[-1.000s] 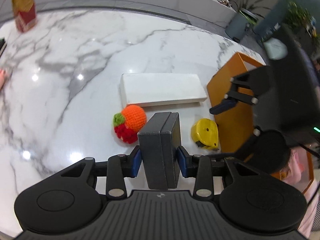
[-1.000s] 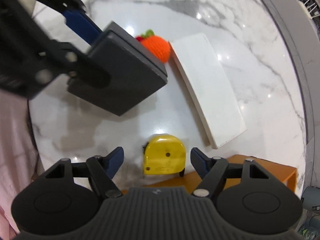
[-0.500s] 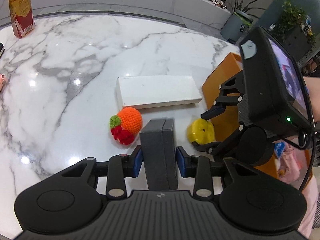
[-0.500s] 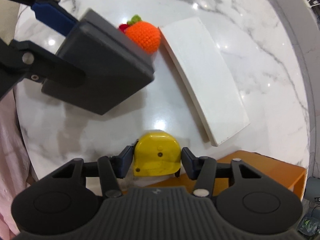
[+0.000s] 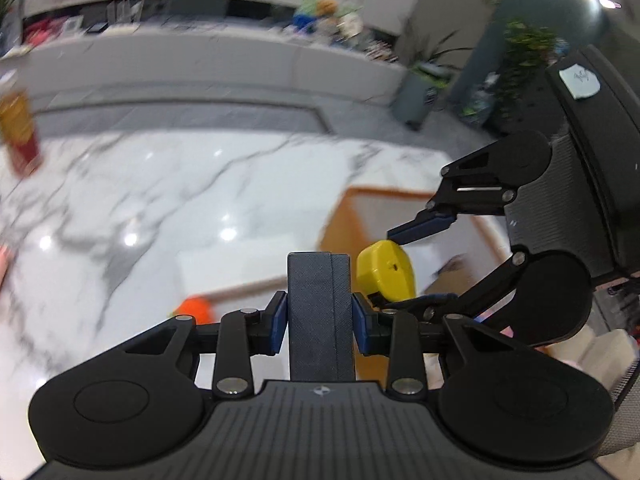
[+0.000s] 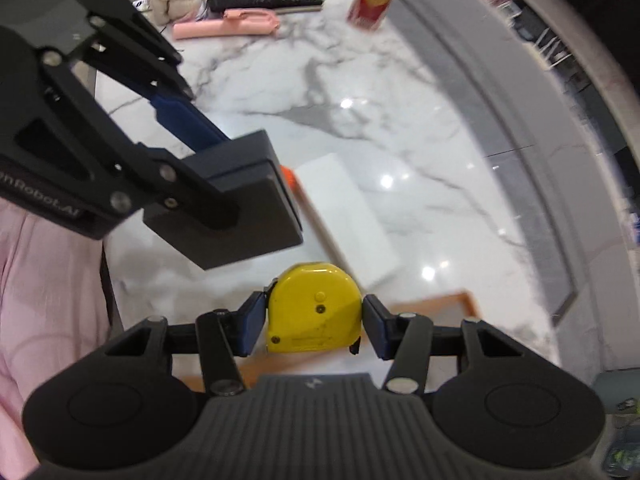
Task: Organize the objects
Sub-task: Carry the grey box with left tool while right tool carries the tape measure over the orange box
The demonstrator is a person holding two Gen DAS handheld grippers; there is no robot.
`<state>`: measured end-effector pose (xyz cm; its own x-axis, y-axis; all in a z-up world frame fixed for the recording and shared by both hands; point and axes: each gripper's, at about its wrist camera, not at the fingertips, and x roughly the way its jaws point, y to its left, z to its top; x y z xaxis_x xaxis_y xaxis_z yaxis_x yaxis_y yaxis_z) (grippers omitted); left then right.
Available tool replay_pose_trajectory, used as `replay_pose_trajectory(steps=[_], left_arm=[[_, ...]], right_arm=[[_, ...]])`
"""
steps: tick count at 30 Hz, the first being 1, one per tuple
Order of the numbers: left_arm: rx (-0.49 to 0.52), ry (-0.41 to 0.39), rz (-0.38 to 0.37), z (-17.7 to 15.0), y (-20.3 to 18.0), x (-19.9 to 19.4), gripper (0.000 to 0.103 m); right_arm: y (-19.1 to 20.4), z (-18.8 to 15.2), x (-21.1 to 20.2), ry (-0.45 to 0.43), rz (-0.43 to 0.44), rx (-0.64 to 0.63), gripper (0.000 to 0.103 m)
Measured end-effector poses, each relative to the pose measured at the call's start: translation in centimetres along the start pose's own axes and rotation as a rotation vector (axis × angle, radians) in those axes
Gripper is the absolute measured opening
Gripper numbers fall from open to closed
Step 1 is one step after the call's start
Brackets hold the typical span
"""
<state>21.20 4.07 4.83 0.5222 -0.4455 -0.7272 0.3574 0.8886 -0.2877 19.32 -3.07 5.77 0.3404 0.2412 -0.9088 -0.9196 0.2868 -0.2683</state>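
Both loads hang clear above the marble desk [image 6: 400, 120]: the left hand-held gripper [image 5: 320, 320] pinches the dark box [image 5: 320, 316] (long axis forward), the right hand-held gripper [image 6: 314, 320] clamps the yellow tape measure [image 6: 314, 308], nearer the orange tray [image 5: 352, 224], which lies just below and ahead.

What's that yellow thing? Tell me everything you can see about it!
It is a yellow tape measure, a rounded case that looks like scuffed hard plastic, with small dark screws on its flat side and a little black tab at one lower corner. The right hand-held gripper clamps it between blue pads, one on each side, flat face toward the camera. It hangs in the air above the marble table, near an orange tray. Nothing else touches it.
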Motion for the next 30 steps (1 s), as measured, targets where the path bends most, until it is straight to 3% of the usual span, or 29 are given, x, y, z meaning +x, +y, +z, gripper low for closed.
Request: replay_pose_trajectory(steps=[5,11,13,18,23,30], left_arm=[[0.058,-0.005,-0.078,2.0,-5.7,1.9,0.038],[0.039,0.103,-0.134,3.5,-10.4,9.1,0.038],[0.000,0.146,-0.134,3.4,-10.8,11.9,0.038],[-0.024,0.218,-0.038,2.8,-10.7,18.0,0.038],[-0.041,0.292,-0.023,2.3,-10.6,20.7,0.038],[-0.145,0.346,-0.030,2.2,-9.7,22.4,0.039]], right_arm=[[-1.4,-4.0,-2.9,0.032,-0.098,0.044,0.055],[-3.3,-9.2,-2.8,0.072,-0.148,0.113,0.055],[-3.7,-10.9,-2.2,0.088,-0.155,0.118,0.055],[-4.7,-13.5,-0.2,0.101,-0.143,0.140,0.055],[-5.3,-15.7,0.8,0.069,-0.119,0.152,0.055],[-5.5,-17.0,2.5,0.052,-0.095,0.157,0.055]])
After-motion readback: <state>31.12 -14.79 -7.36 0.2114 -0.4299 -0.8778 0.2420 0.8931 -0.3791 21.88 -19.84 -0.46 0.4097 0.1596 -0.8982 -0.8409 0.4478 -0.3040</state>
